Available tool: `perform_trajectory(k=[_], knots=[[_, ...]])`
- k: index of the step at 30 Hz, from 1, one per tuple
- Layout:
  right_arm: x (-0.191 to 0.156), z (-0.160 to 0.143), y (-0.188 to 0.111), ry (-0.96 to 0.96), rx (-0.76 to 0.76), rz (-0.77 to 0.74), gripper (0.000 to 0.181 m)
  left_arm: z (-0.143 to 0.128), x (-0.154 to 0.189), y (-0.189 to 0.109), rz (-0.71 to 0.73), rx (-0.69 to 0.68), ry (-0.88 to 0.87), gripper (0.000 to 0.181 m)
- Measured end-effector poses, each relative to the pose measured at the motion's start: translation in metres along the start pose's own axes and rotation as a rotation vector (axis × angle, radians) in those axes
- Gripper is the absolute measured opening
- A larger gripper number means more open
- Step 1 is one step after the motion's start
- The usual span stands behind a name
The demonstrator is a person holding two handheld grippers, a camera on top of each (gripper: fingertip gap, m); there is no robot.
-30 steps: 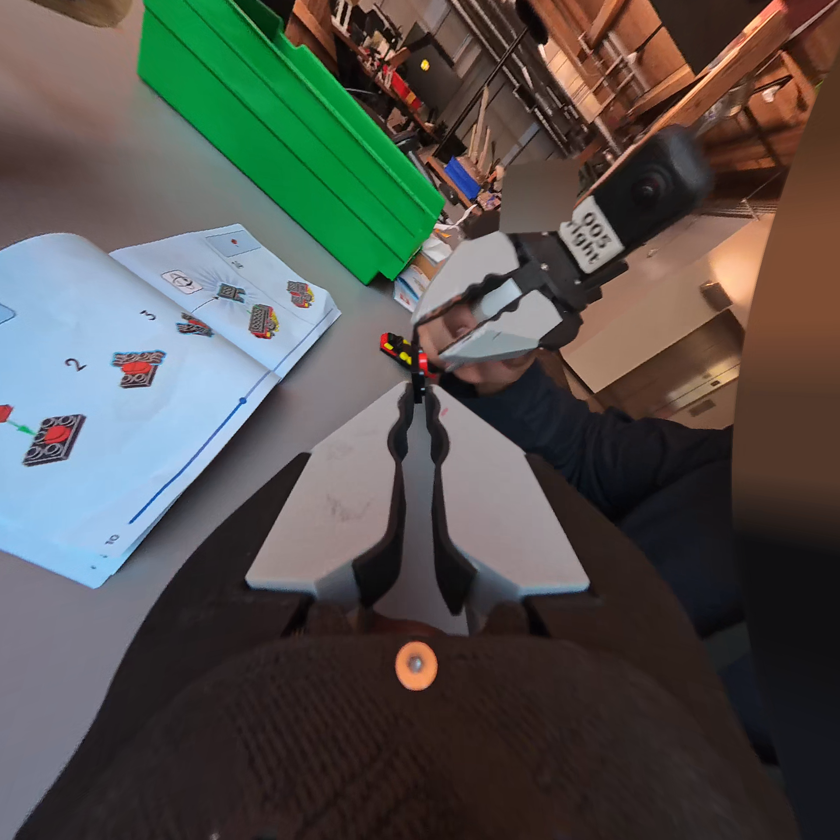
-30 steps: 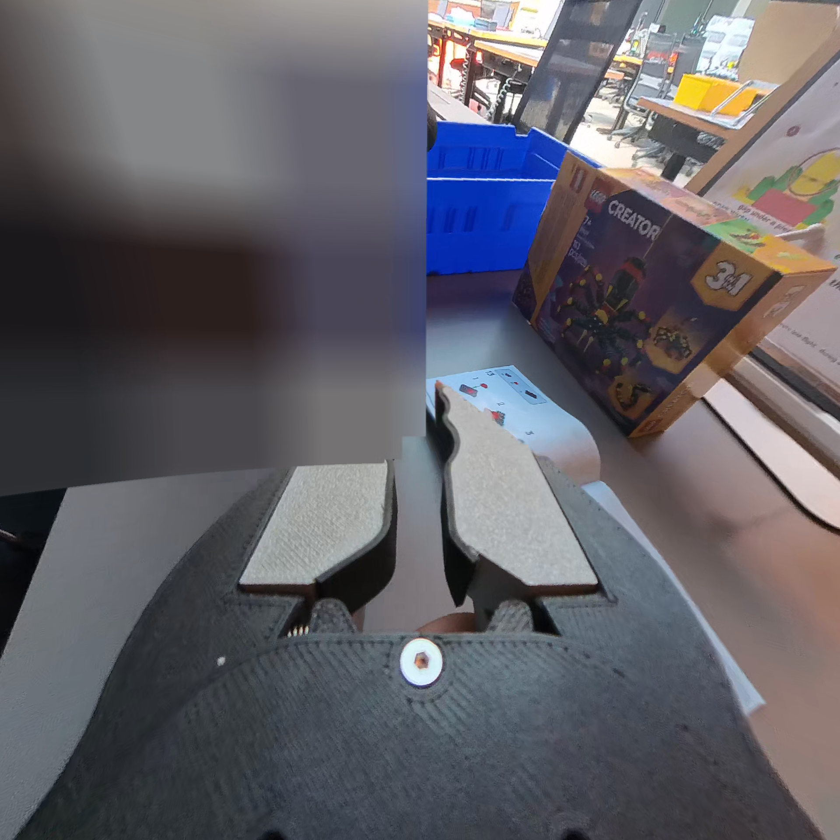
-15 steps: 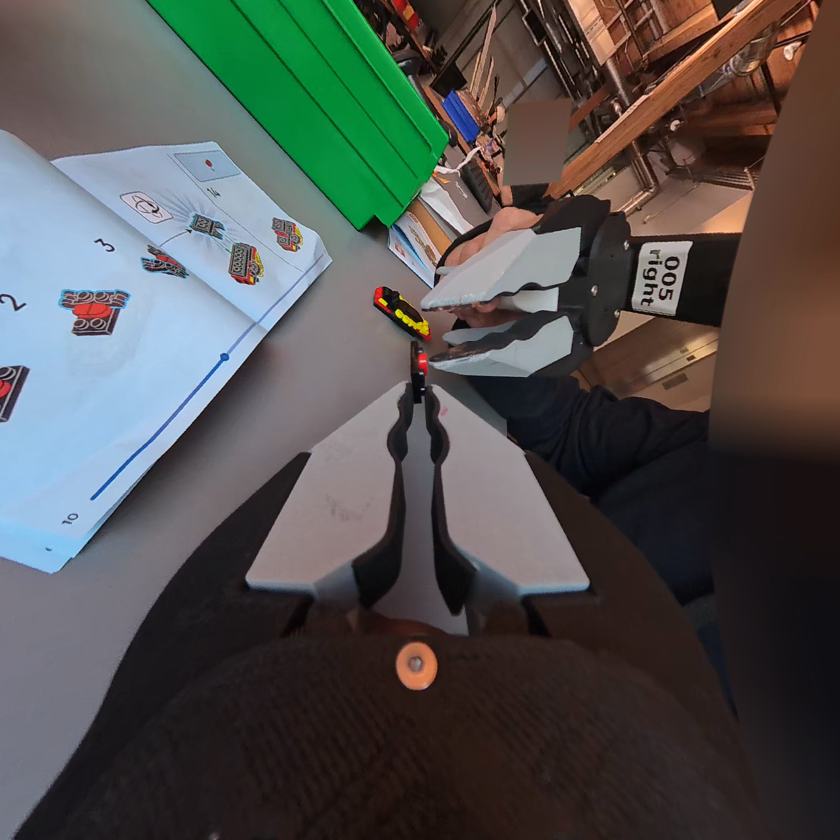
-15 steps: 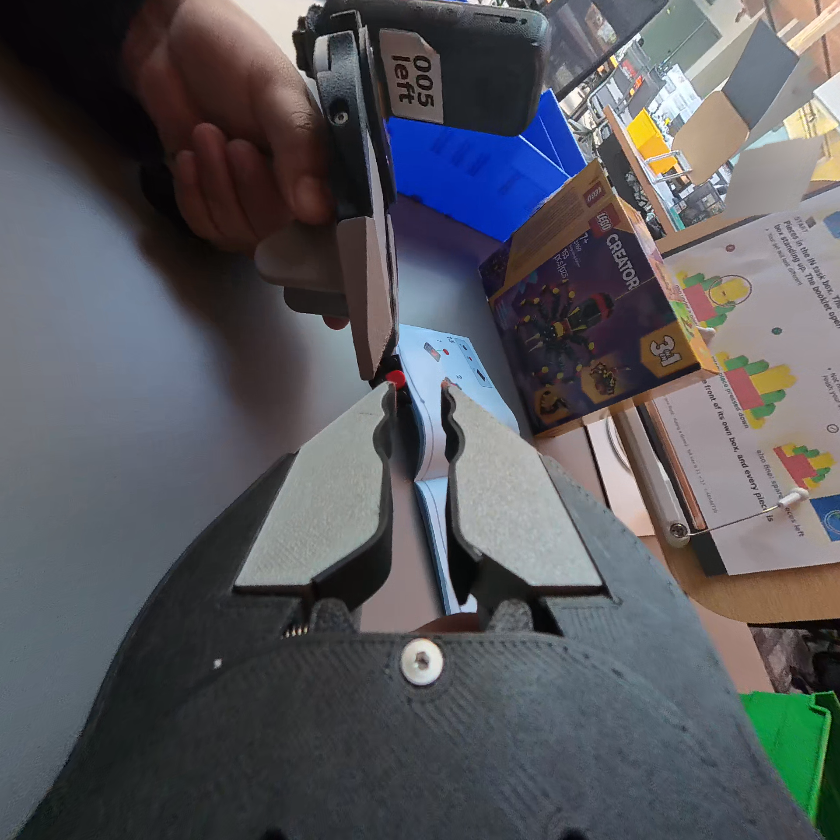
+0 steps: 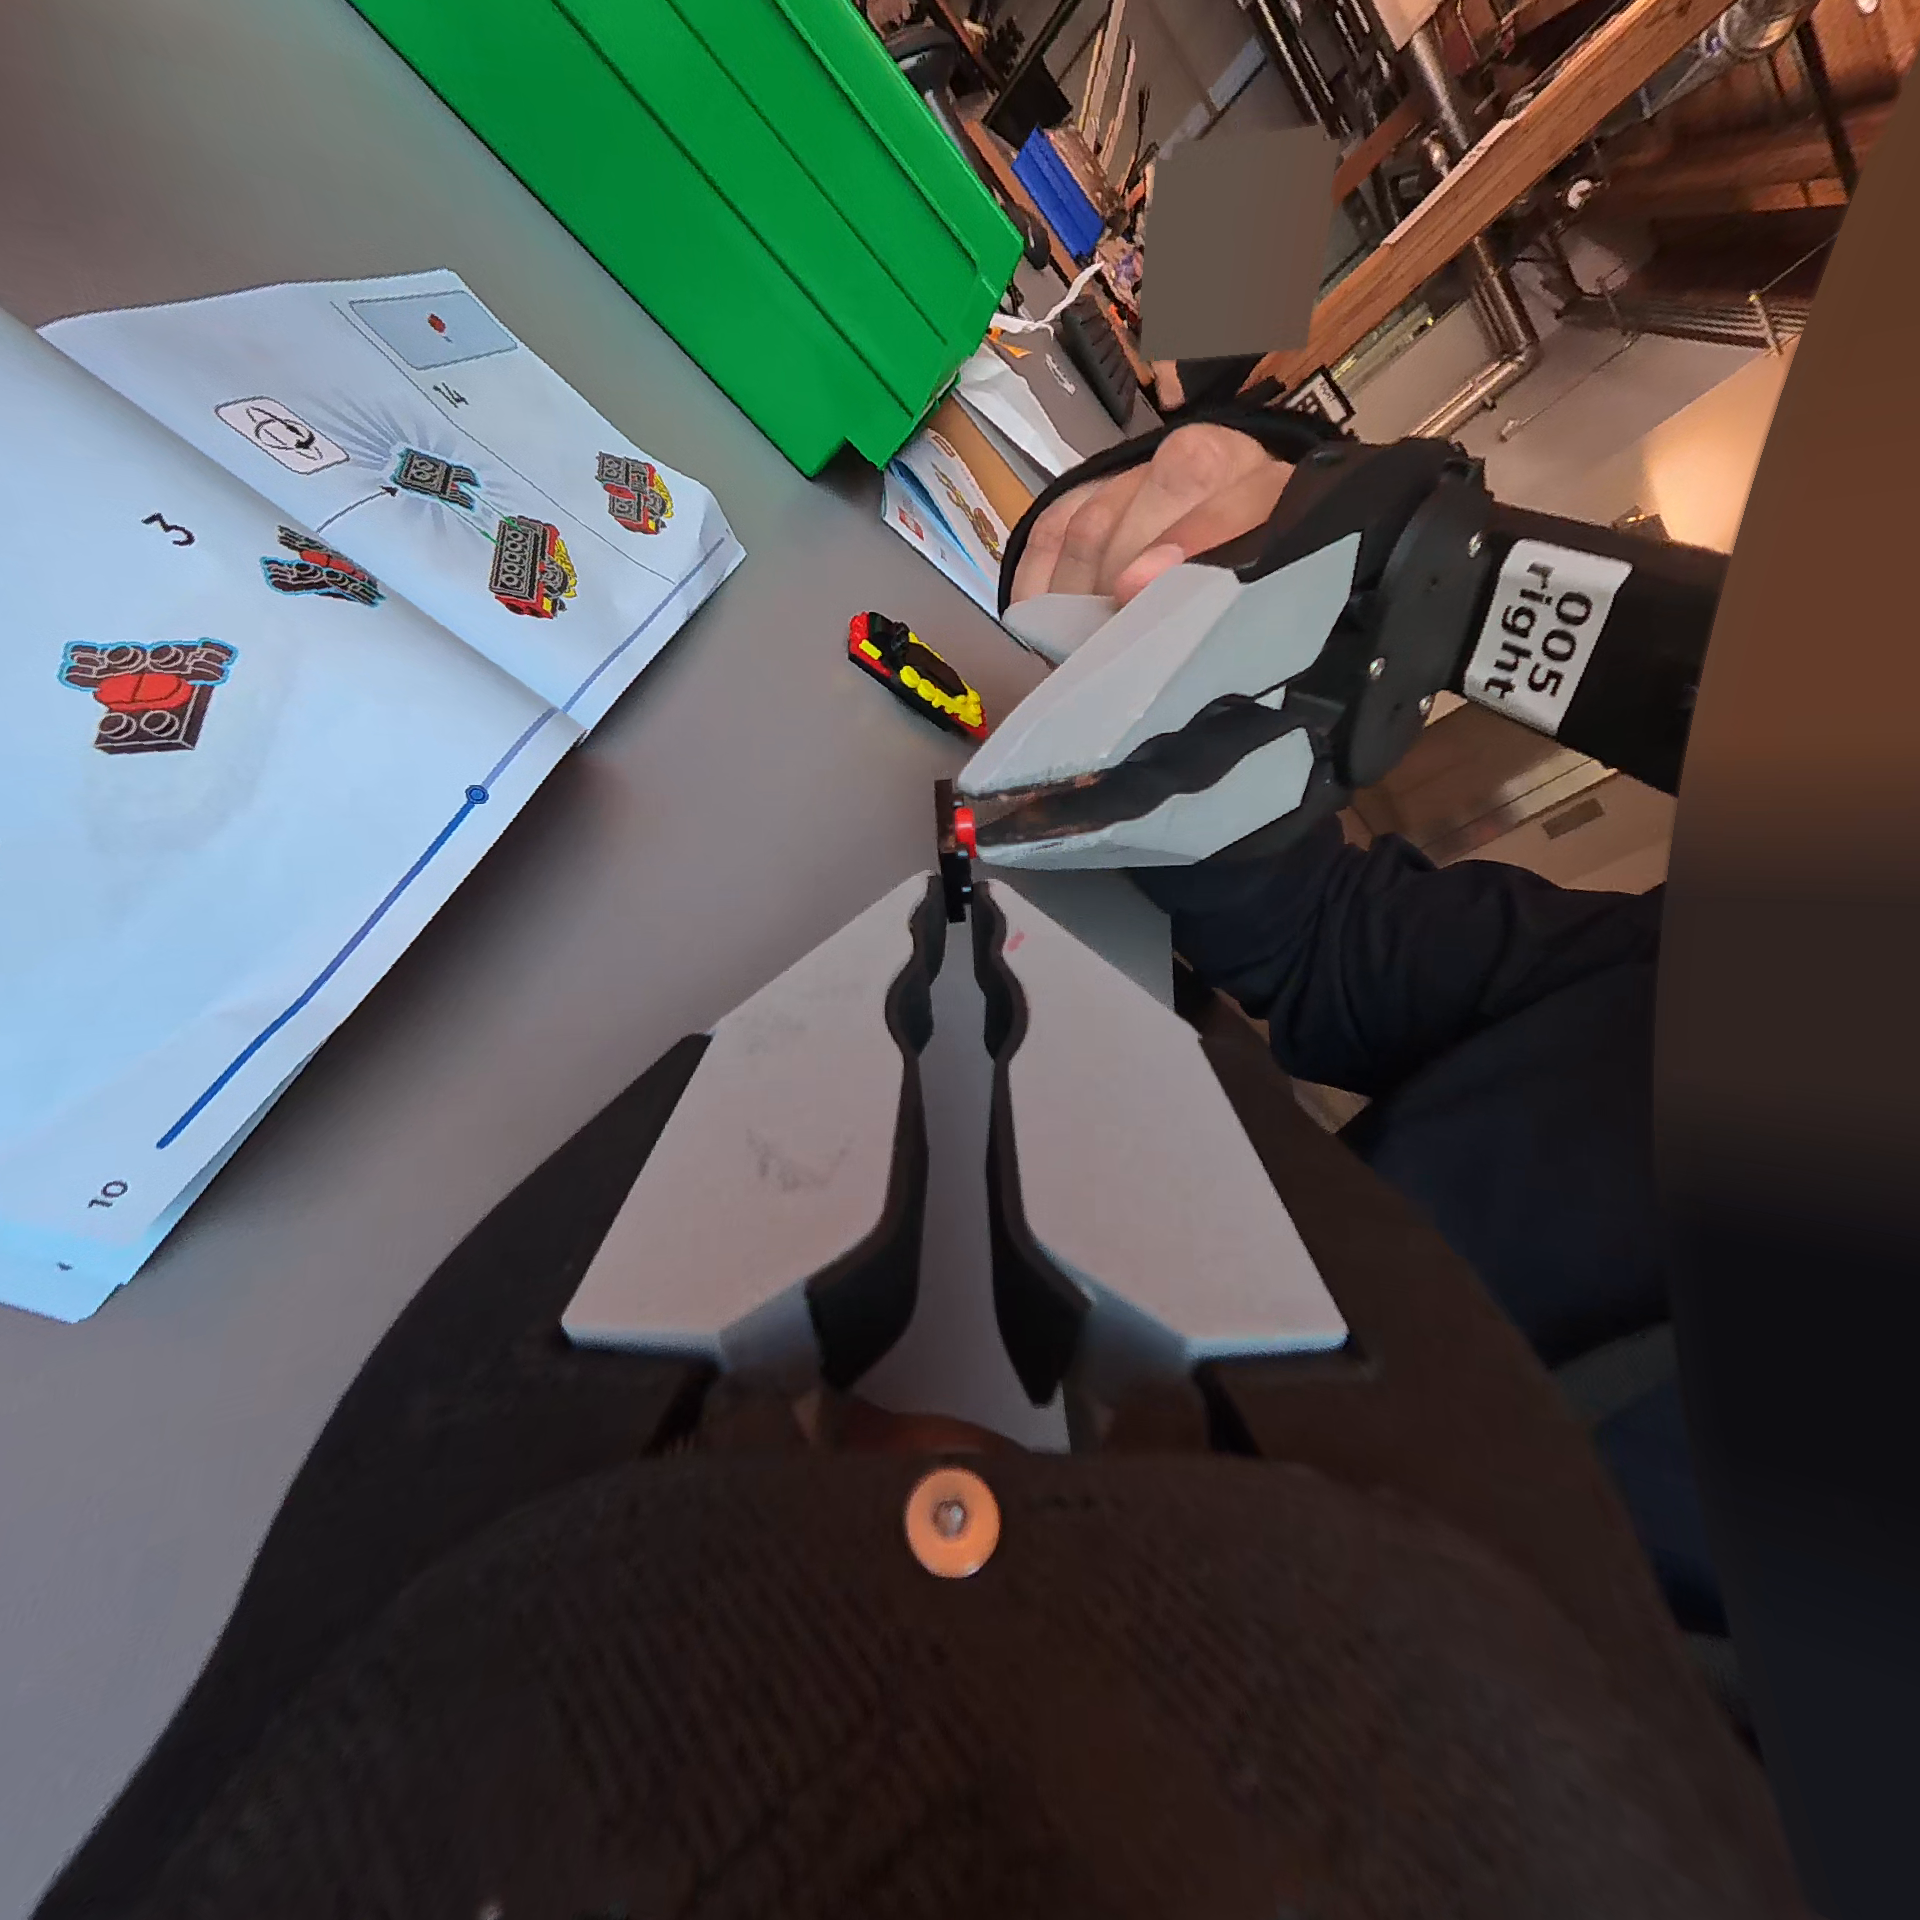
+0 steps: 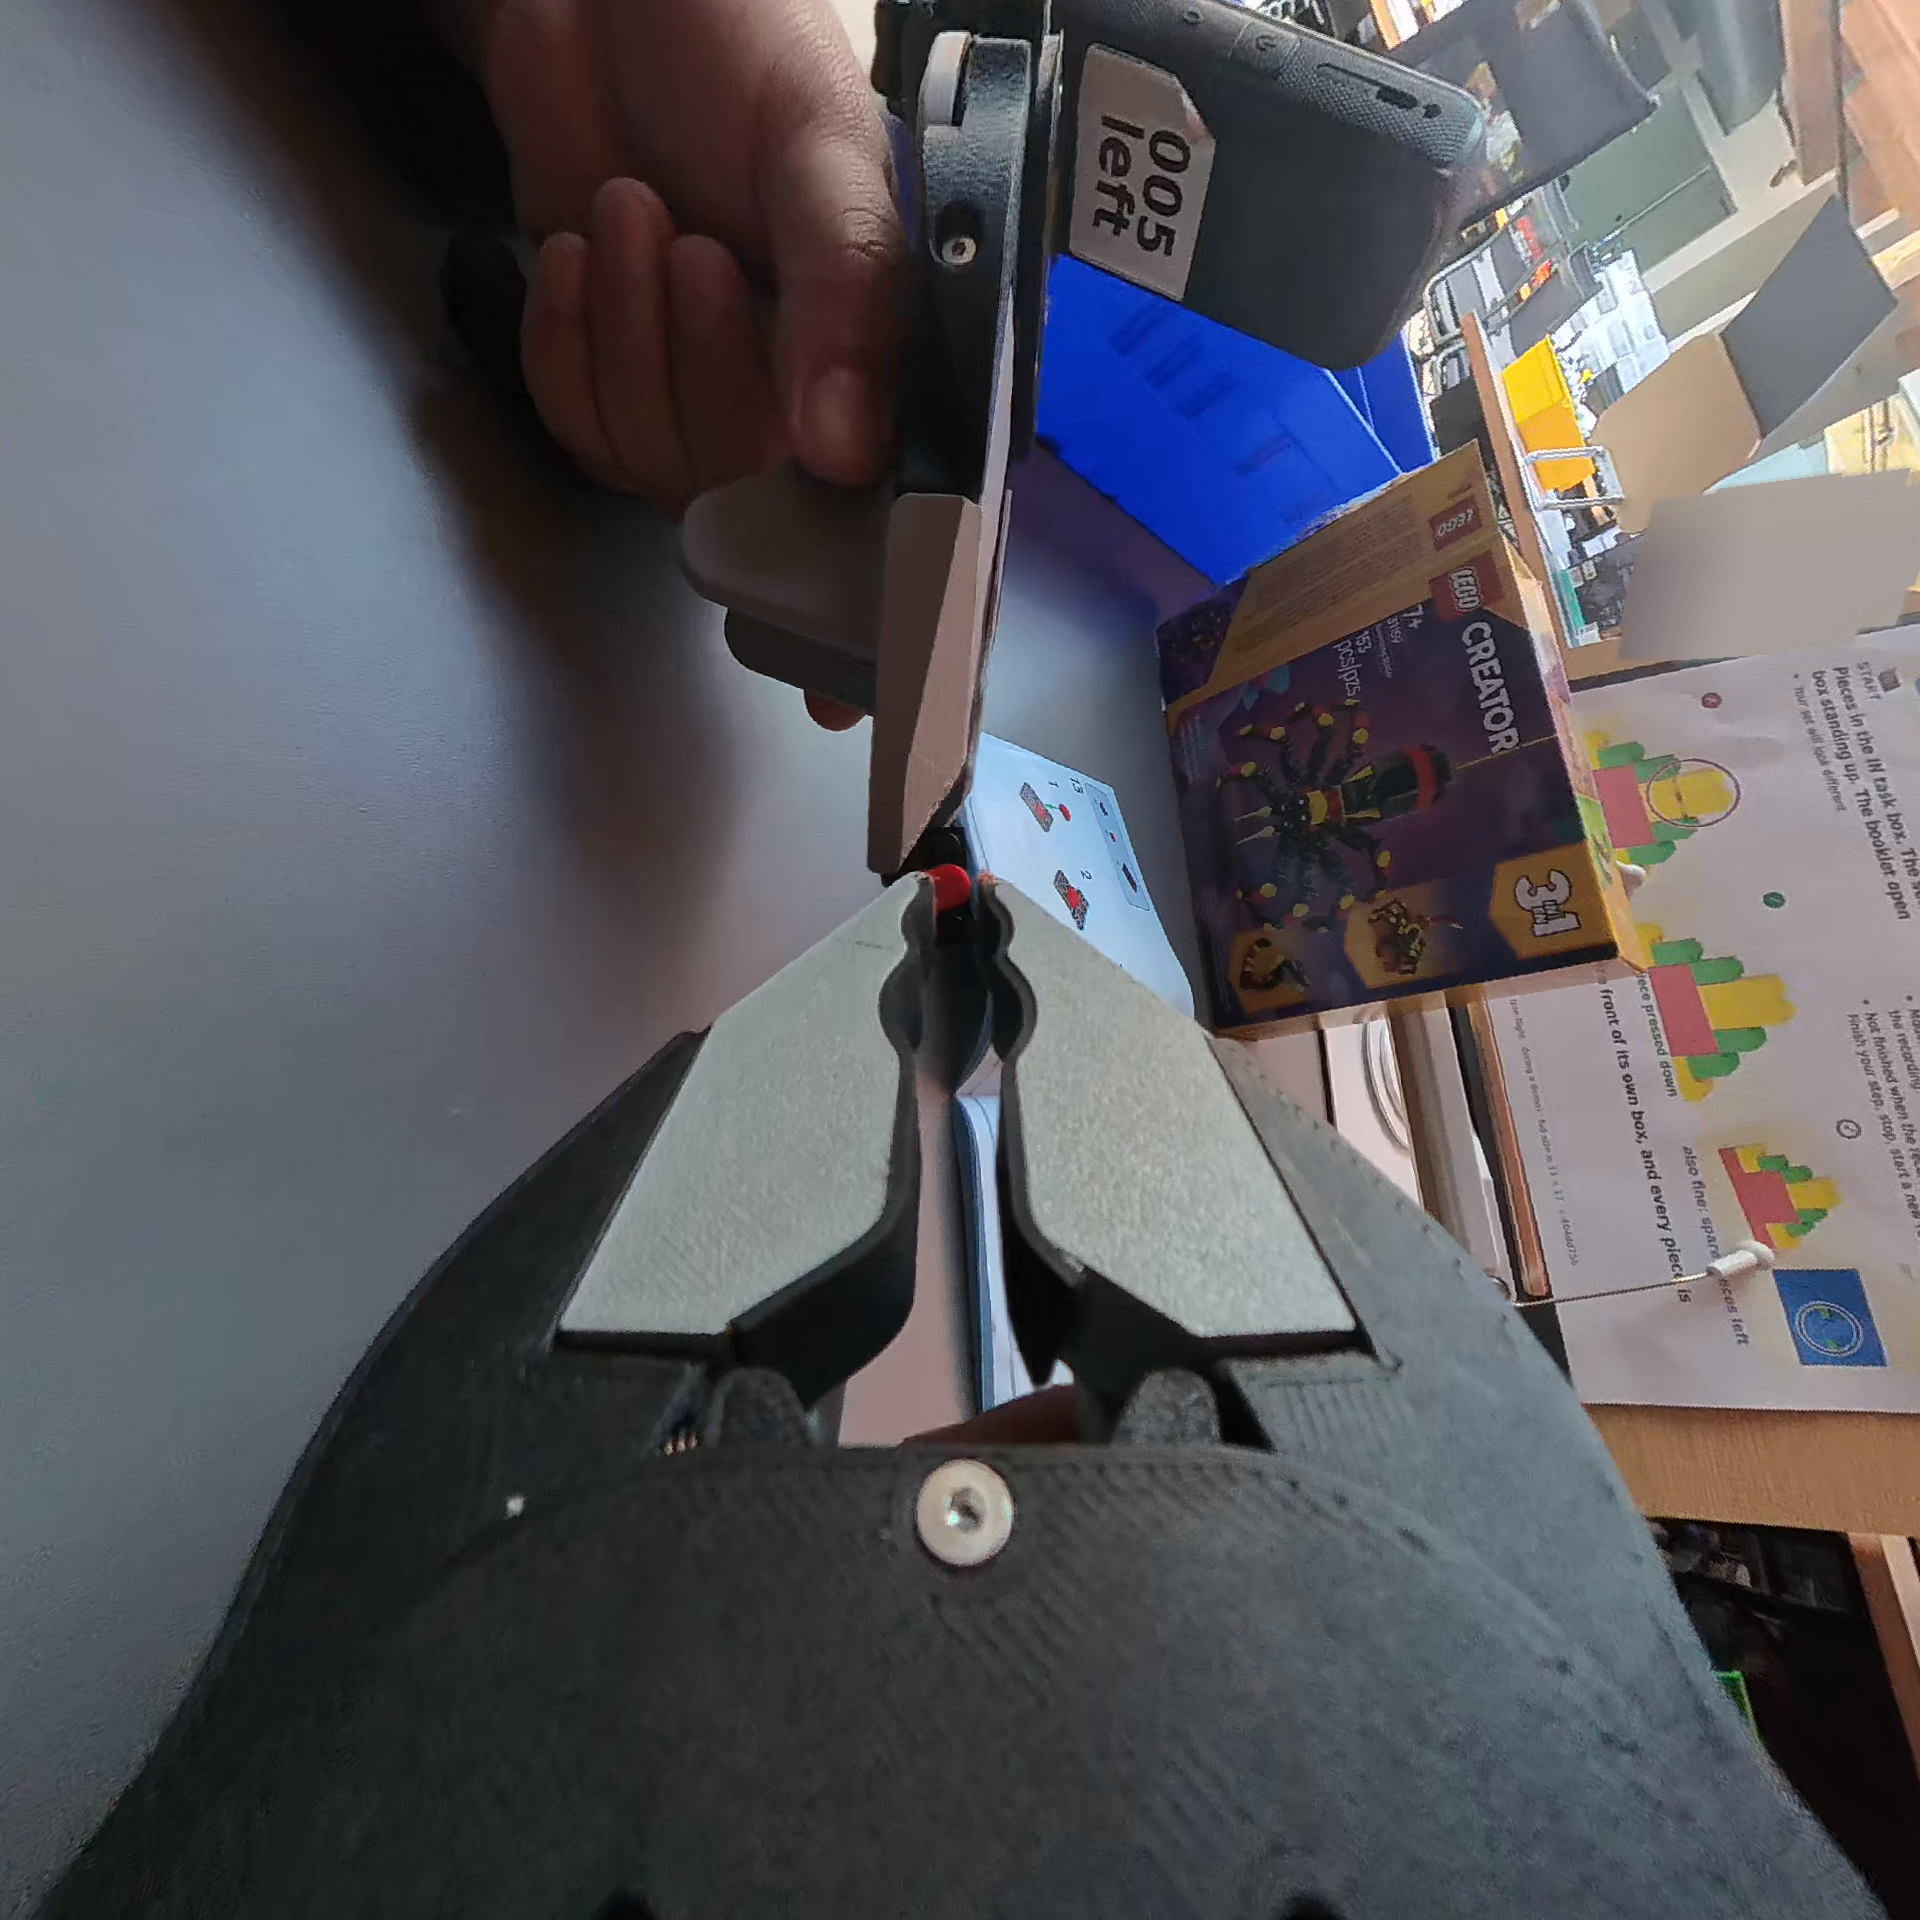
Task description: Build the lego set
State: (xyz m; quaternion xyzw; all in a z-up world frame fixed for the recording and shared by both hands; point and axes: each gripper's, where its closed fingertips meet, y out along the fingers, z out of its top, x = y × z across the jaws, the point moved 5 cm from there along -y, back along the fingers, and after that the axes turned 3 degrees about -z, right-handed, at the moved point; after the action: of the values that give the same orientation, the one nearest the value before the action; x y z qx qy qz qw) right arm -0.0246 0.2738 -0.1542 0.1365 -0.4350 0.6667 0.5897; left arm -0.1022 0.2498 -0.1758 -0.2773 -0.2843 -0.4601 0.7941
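On the table, the booklet is laid open at left, with the bins set behind it. A small assembly is placed right of the booklet, just before the right gripper. The box is stood behind the booklet's far edge.

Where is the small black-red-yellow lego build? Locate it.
In the left wrist view, the lego build lies on the grey table, between the open instruction booklet and the right gripper.

Colour-wise: the green bins are looking super bright next to the grey table. The booklet is showing pale blue pages with red and black brick drawings. The little build is sitting there in black, red and yellow, and the box is going purple with yellow edges.
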Motion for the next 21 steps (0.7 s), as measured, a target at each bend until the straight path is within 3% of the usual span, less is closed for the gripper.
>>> perform_trajectory(k=[3, 7, 12, 17, 18, 21], knots=[[0.001, -0.001, 0.000, 0.024, 0.002, 0.024, 0.007, 0.002, -0.002, 0.001, 0.012, 0.028, -0.023, 0.002], [0.018, -0.003, 0.002, 0.229, 0.003, -0.023, 0.002, 0.013, -0.003, -0.005, 0.036, 0.126, 0.001, 0.002], [0.037, 0.008, -0.005, 0.416, 0.098, -0.126, 0.008, 0.032, 0.014, -0.015, 0.097, 0.318, 0.220, 0.002], [0.044, 0.016, -0.007, 0.422, 0.139, -0.262, 0.017, 0.038, 0.031, -0.017, 0.072, 0.429, 0.327, 0.002], [0.045, 0.017, -0.007, 0.447, 0.156, -0.260, 0.022, 0.038, 0.032, -0.017, 0.058, 0.439, 0.323, 0.002], [0.047, 0.016, -0.007, 0.667, 0.271, -0.098, 0.013, 0.039, 0.033, -0.018, 0.016, 0.455, 0.307, 0.002]])
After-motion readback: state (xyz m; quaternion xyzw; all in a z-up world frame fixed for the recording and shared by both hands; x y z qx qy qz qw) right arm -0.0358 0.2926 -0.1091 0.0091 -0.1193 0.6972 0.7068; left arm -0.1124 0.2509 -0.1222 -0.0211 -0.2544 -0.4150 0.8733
